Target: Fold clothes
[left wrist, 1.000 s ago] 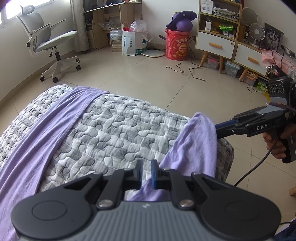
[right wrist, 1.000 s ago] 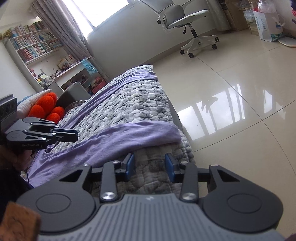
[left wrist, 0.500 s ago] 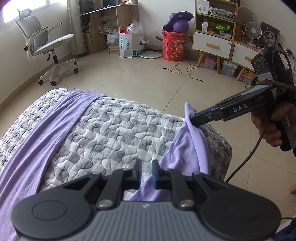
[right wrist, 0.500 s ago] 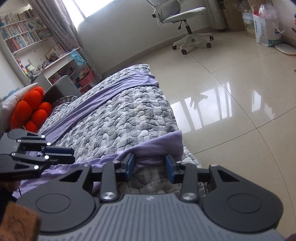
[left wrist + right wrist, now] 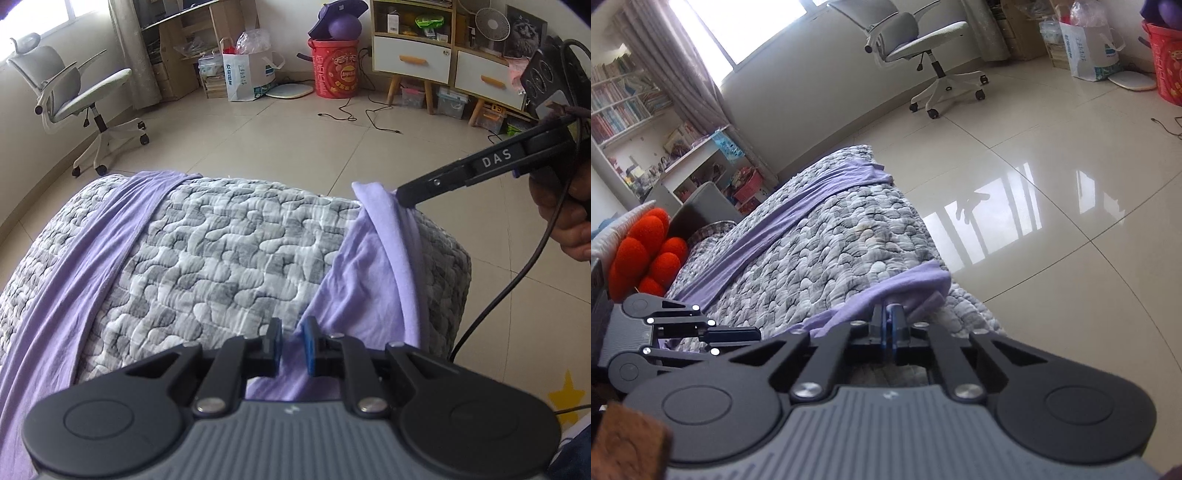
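1. On the bed (image 5: 229, 258), covered by a grey patterned quilt, a lilac garment (image 5: 373, 266) lay spread in two long strips, one along the far edge (image 5: 798, 221) and one near the bed's corner.
2. The right tongs (image 5: 889, 314) had their jaws drawn together on the hem of the near strip at the bed's corner; seen from the left wrist camera, the tip (image 5: 400, 194) raised a small peak of cloth.
3. The left tongs (image 5: 291, 339) stood narrow, with lilac cloth running between the pads; the pads appeared to pinch it, though contact was partly hidden by the fold.
4. Step in hand, as judged: both ends of one strip were taken up so that it could be carried over toward the other.
5. To do it well, both holds should rise together, keeping the edge between them taut so that no slack bunches on the quilt.
6. The carried edge should be laid parallel to the far strip, hem matched to hem, before either grip is loosened.
7. Risk, as judged: the right hold caught only a thin margin of hem, which may slip under a quick pull; a slow, level sweep would suit it.
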`<state>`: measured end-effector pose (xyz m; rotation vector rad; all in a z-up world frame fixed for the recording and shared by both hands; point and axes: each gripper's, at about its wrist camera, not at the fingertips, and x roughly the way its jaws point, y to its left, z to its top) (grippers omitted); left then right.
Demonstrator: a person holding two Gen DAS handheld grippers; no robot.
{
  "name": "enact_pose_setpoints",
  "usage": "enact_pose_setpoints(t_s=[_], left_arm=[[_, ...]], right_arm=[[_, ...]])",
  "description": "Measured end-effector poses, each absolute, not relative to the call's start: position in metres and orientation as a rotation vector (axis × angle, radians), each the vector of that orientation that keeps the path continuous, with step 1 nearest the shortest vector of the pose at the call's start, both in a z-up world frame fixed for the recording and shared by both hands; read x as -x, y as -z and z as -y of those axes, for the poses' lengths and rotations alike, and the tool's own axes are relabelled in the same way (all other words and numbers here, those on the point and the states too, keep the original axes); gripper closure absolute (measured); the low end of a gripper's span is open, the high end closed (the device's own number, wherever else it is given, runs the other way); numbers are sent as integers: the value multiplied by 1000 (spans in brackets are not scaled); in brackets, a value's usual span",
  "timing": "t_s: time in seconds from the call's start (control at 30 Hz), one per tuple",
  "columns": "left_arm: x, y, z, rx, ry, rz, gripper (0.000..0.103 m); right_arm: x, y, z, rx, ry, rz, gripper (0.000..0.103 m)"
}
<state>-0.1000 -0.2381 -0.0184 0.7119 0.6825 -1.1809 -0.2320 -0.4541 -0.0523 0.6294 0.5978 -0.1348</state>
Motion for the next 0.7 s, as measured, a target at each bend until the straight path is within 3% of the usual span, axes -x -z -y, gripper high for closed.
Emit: enact_pose_setpoints(t_s=[0.23, 0.57, 0.7], left_arm=[[100, 18, 238, -711, 1171, -682, 86], [102, 17, 237, -718, 1154, -672, 82], [97, 10, 227, -706, 1092, -657, 78]], right_arm=[[265, 49, 453, -662, 189, -553, 100], [280, 86, 434, -647, 283, -636, 100], [277, 81, 438, -650, 257, -591, 95]])
